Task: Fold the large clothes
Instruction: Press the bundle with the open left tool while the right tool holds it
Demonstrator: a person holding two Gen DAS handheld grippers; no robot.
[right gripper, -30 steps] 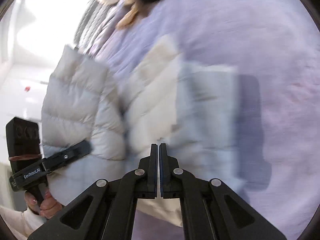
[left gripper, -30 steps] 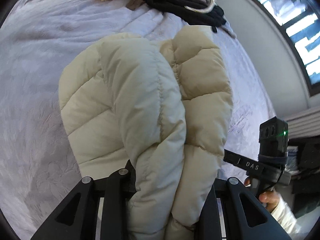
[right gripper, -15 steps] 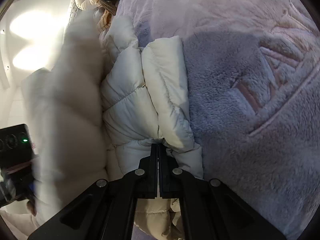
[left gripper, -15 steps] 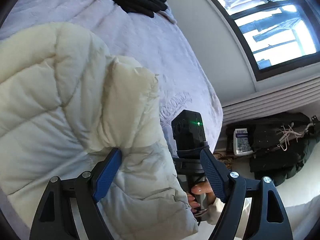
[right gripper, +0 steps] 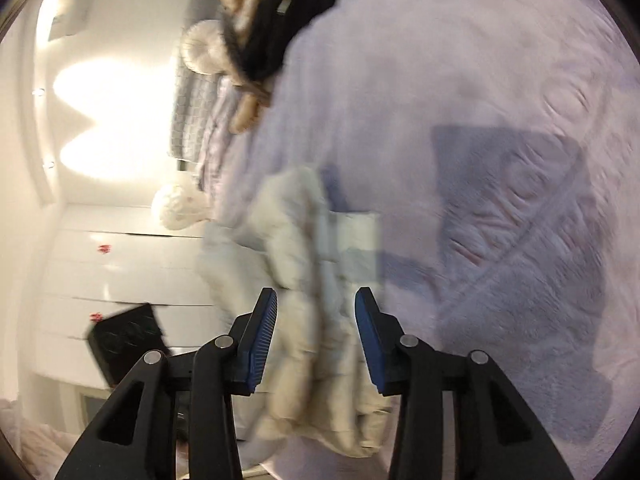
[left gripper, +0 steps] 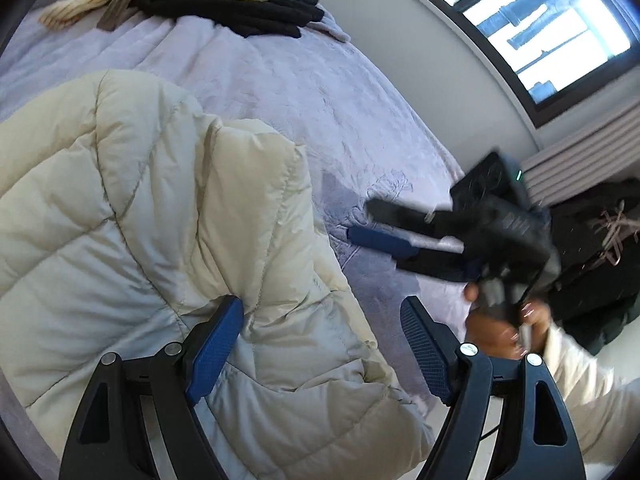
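The left gripper (left gripper: 322, 340) stands wide open, its blue pads apart; the near edge of the cream puffer jacket (left gripper: 168, 248) lies between them, brushing the left pad but not pinched. The right gripper (right gripper: 316, 336) is opening at this moment, its jaws partly apart, with a blurred fold of the jacket (right gripper: 316, 292) seen between them and no pad pressing on it. In the left wrist view the right gripper (left gripper: 384, 224) shows off to the right, above the bed (left gripper: 320, 92) and clear of the jacket, with a hand (left gripper: 500, 320) around its handle. The jacket lies bundled on the lilac bed cover, its quilted panels doubled over one another. At the far end of the bed sits a pile of dark and striped clothes (left gripper: 224, 8), well apart from the jacket. A second ago the left gripper was closed on a thick gather of the jacket, held up in front of its camera, and the right gripper was shut. Half a second ago the left jaws had already let go, while the right ones were still shut at the jacket's edge. Now both have released, so this fold looks laid down, and the next grip probably needs a fresh edge.
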